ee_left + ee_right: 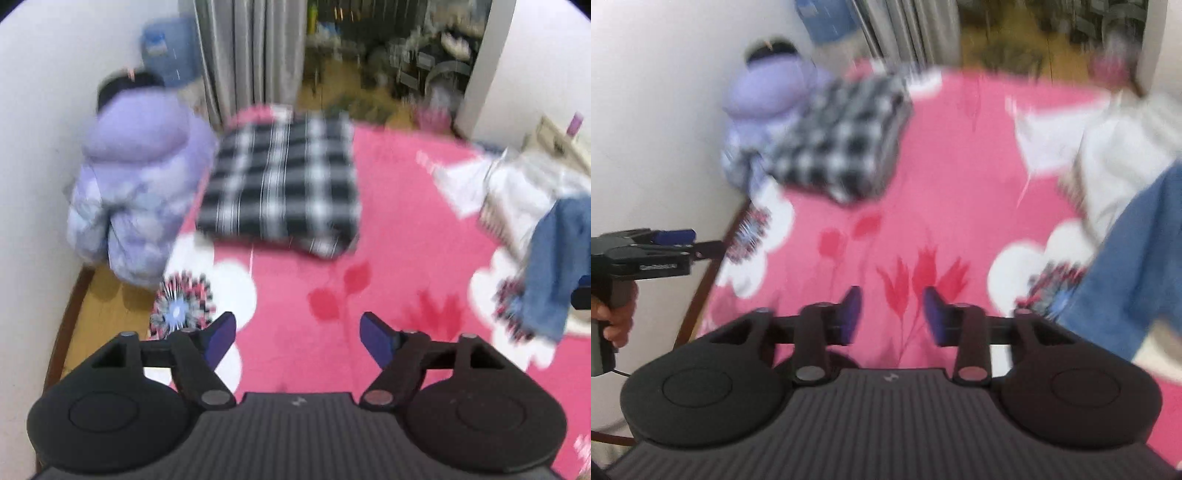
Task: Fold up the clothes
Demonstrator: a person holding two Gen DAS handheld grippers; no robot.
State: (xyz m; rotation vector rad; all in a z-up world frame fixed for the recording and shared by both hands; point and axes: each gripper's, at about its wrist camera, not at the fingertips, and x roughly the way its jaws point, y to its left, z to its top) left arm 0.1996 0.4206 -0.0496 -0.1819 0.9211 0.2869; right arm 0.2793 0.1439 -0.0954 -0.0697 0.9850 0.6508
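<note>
- My left gripper (298, 334) and right gripper (892, 314) are hanging released, empty, above the pink blanket (399, 236).
- Folded plaid garment (280, 184) is lying ahead; blue jeans (550, 266) are lying rightward.

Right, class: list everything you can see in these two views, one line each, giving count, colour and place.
Bedcover: one, pink with white flowers, spread across both views.
Folded garment: one, black-and-white plaid, on the bedcover's far left part.
Jeans: one, blue, draped at the right edge.
White pile: one, white, blurred, far right beside the jeans.
Person in puffy jacket: one, lilac, by the wall, left of the plaid garment.
Curtain: one, grey, beyond the bed.
Left gripper: one, black with blue pads, open, empty.
Right gripper: one, same colours, open, empty.
Hand: one, on the left gripper's handle.
</note>
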